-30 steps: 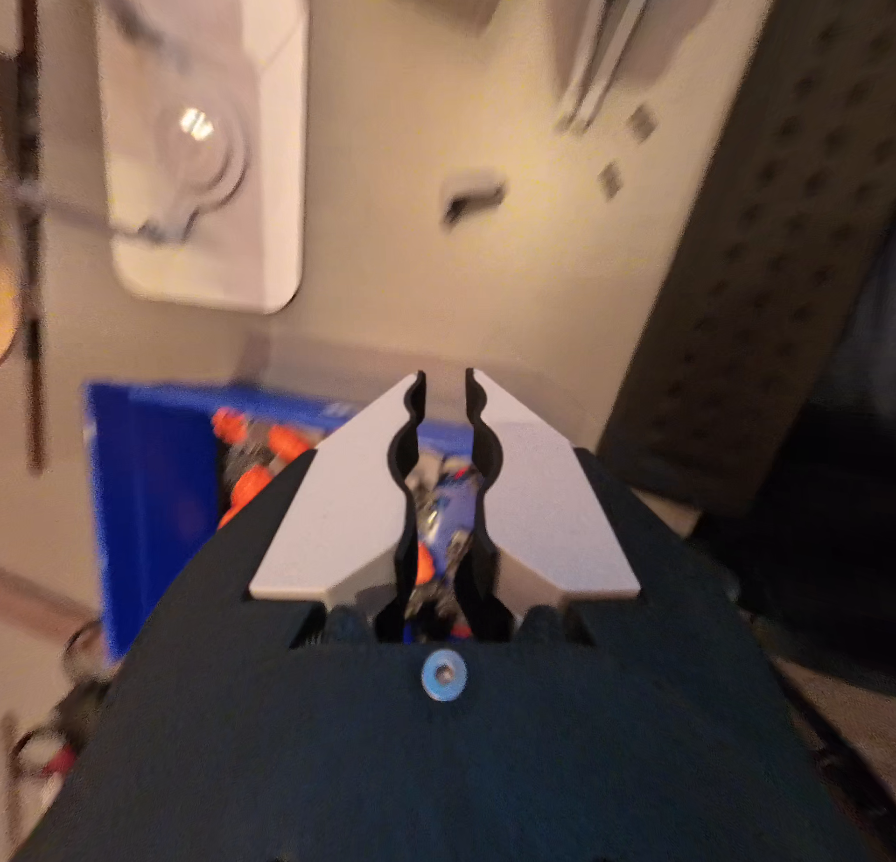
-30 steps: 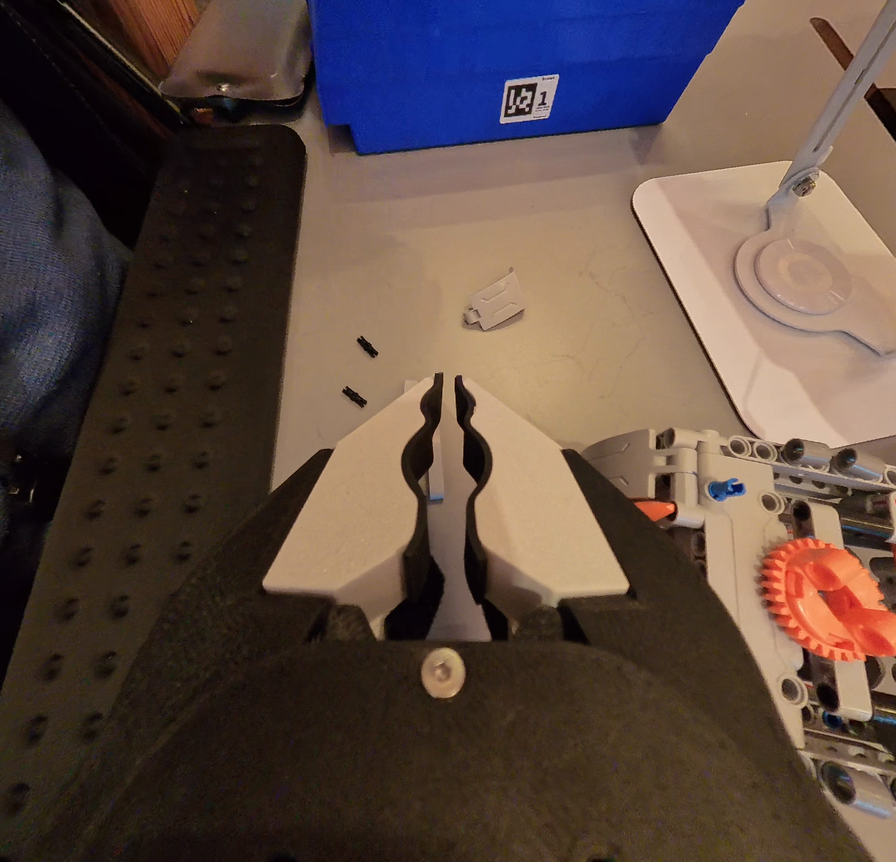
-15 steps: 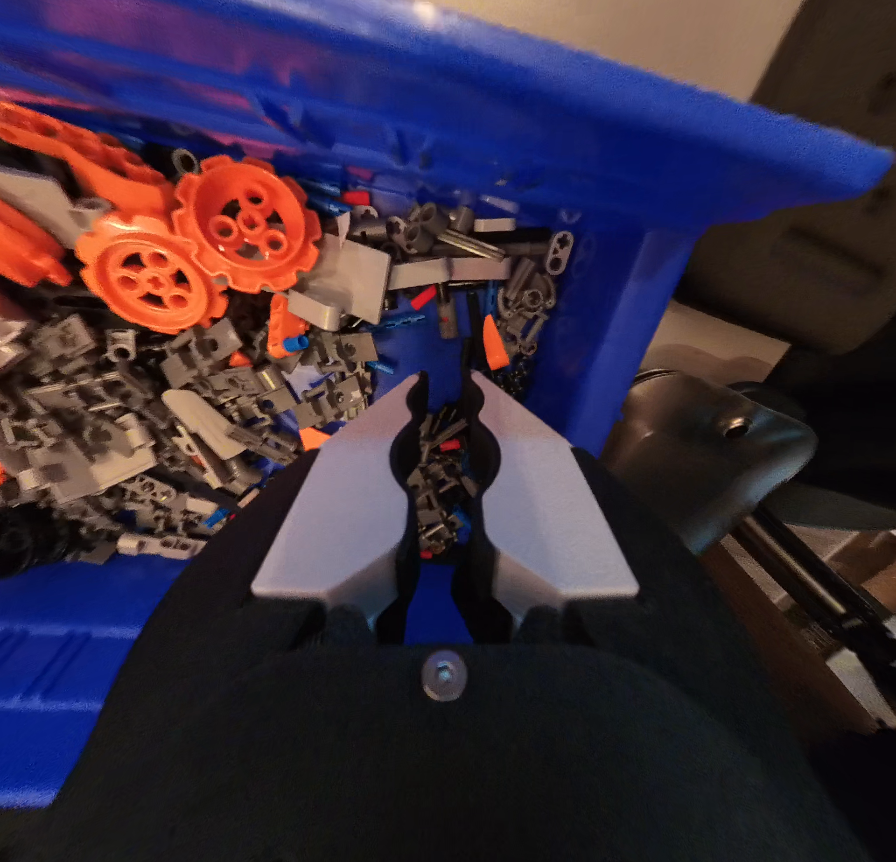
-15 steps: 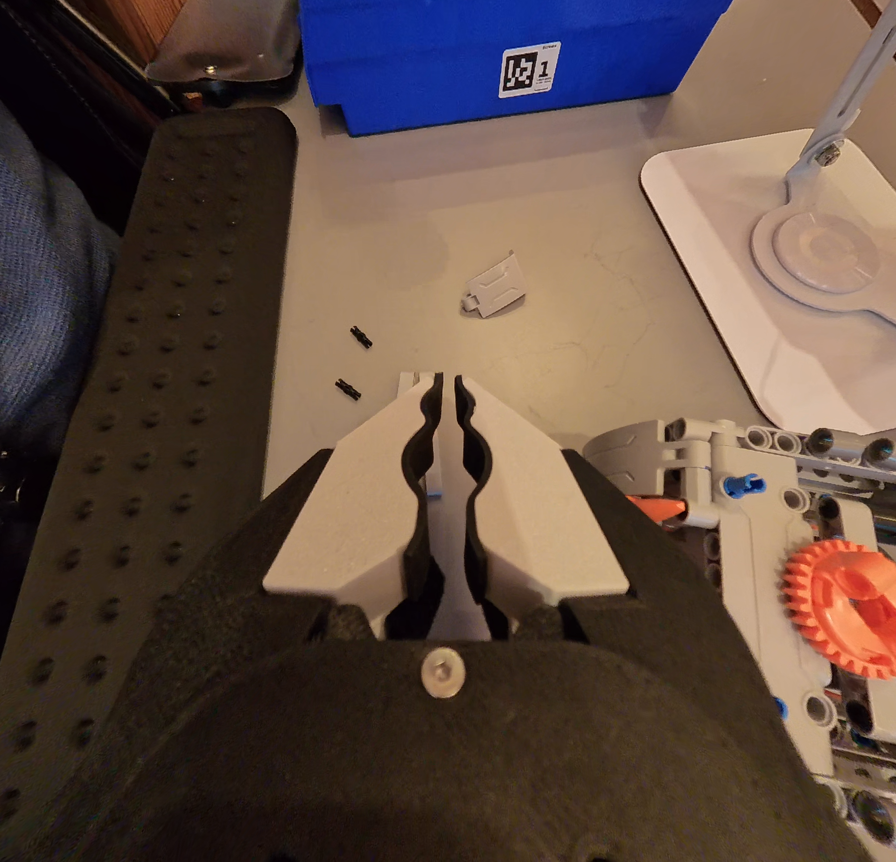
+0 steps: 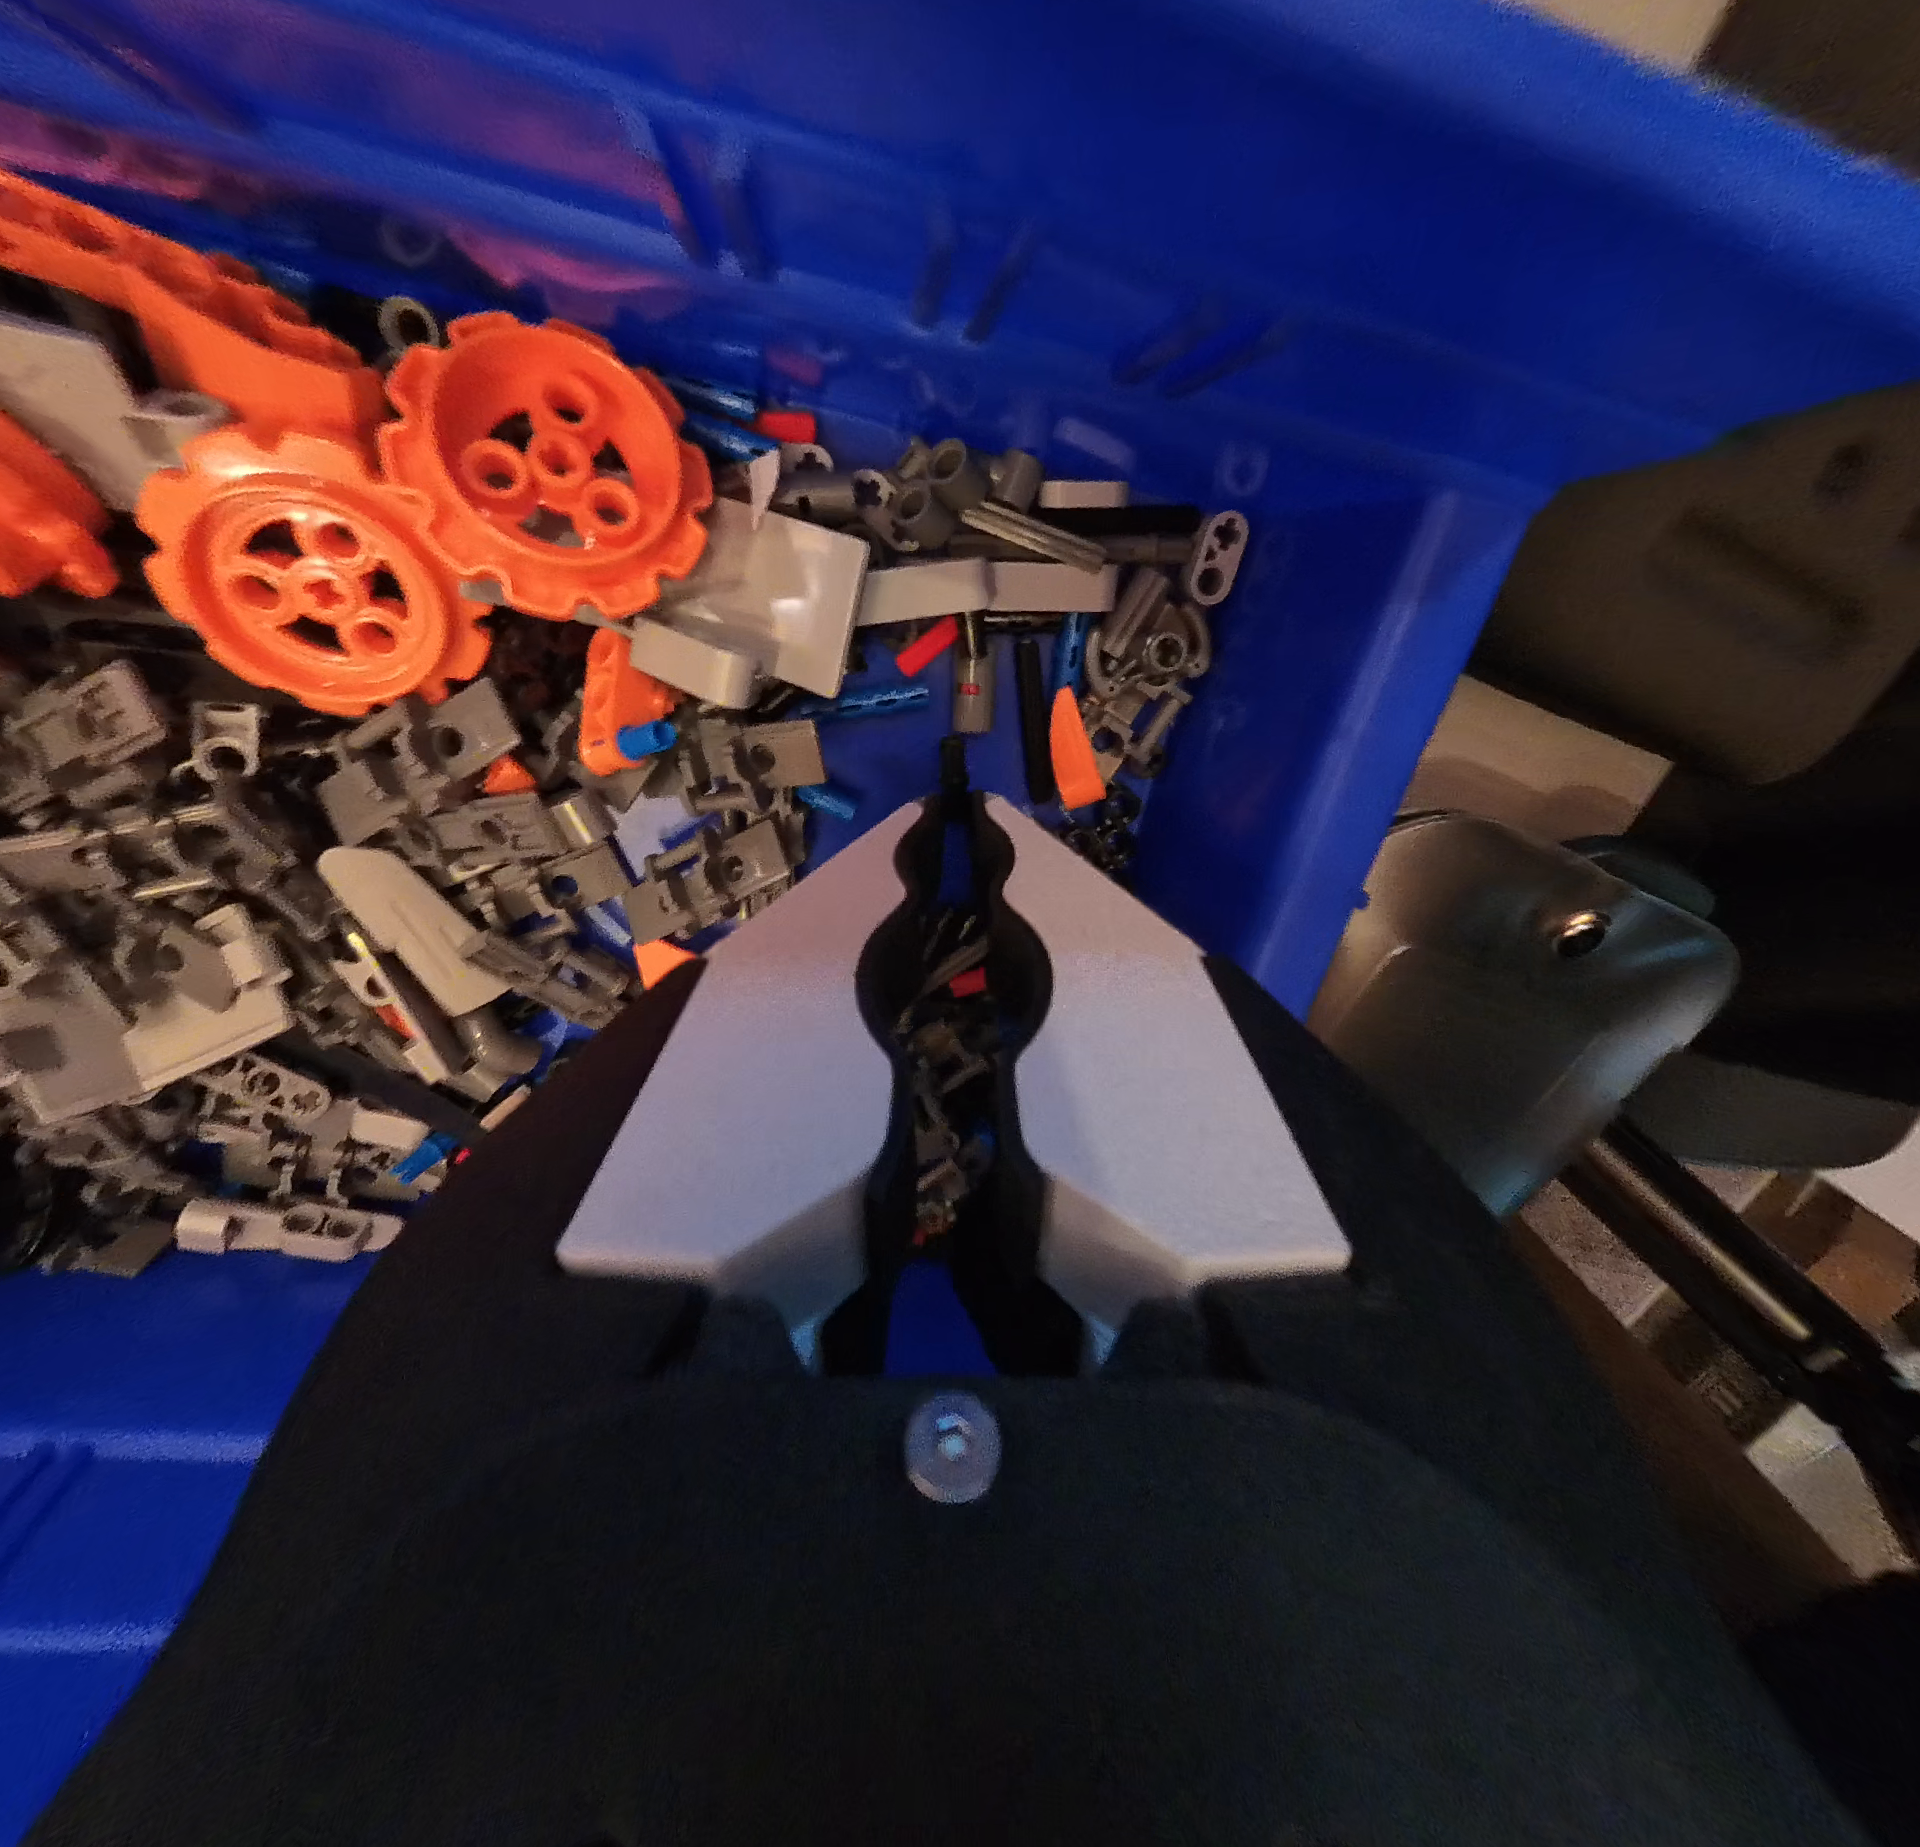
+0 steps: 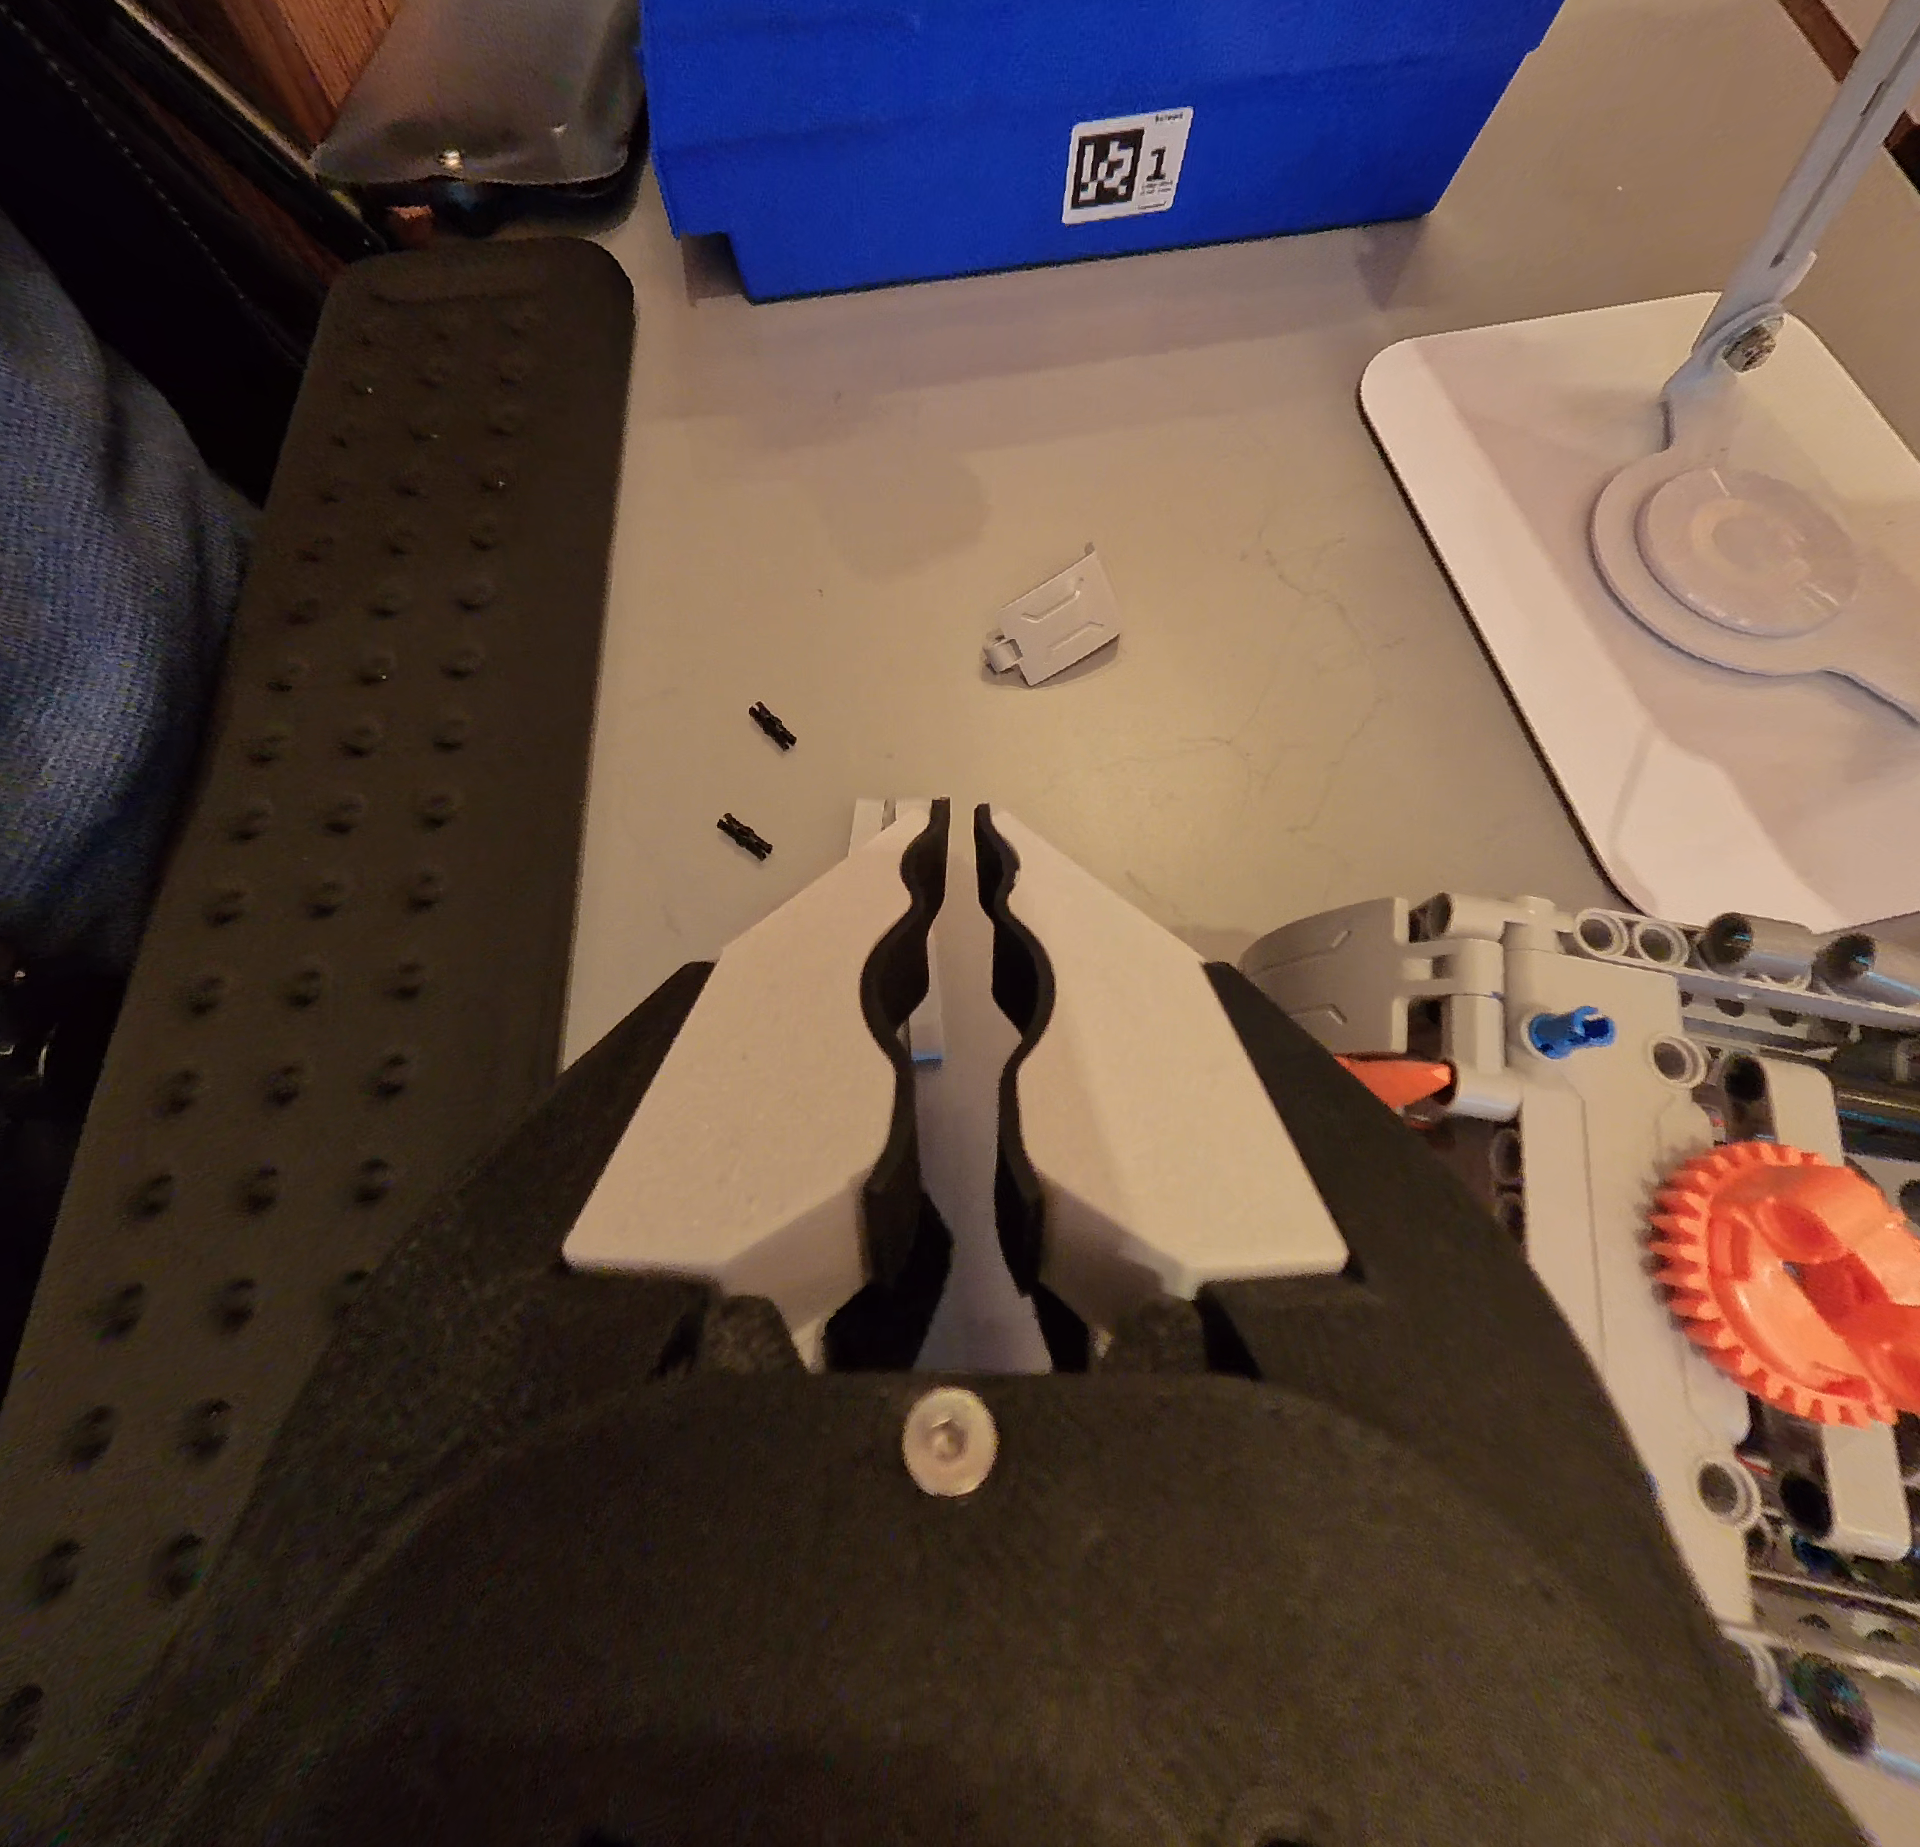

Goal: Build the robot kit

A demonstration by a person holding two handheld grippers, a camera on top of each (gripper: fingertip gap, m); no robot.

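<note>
My left gripper [image 5: 954, 810] reaches into a blue bin [image 5: 1143, 187] full of loose building-toy parts. Its jaws are nearly closed on a thin black pin [image 5: 951, 763] that sticks out past the tips, near the bin's right corner. Two orange toothed wheels [image 5: 540, 467] lie to the upper left among several grey connectors. My right gripper [image 6: 961, 810] hovers over the grey table, shut on a flat light-grey piece [image 6: 871, 823] that shows between and just left of the fingers. Two small black pins [image 6: 772, 727] lie on the table left of the tips.
A small grey panel [image 6: 1055, 625] lies ahead of the right gripper. A partly built model with an orange gear [image 6: 1766, 1298] sits to its right. A white stand base [image 6: 1662, 550] is at far right, a black studded mat [image 6: 364, 758] at left, and the blue bin [image 6: 935, 83] behind. There is about 30 cm between the tips of the two grippers.
My left gripper swung from above the table down into the bin, and its jaws closed on the black pin. My right gripper drifted slightly, still holding the grey piece.
</note>
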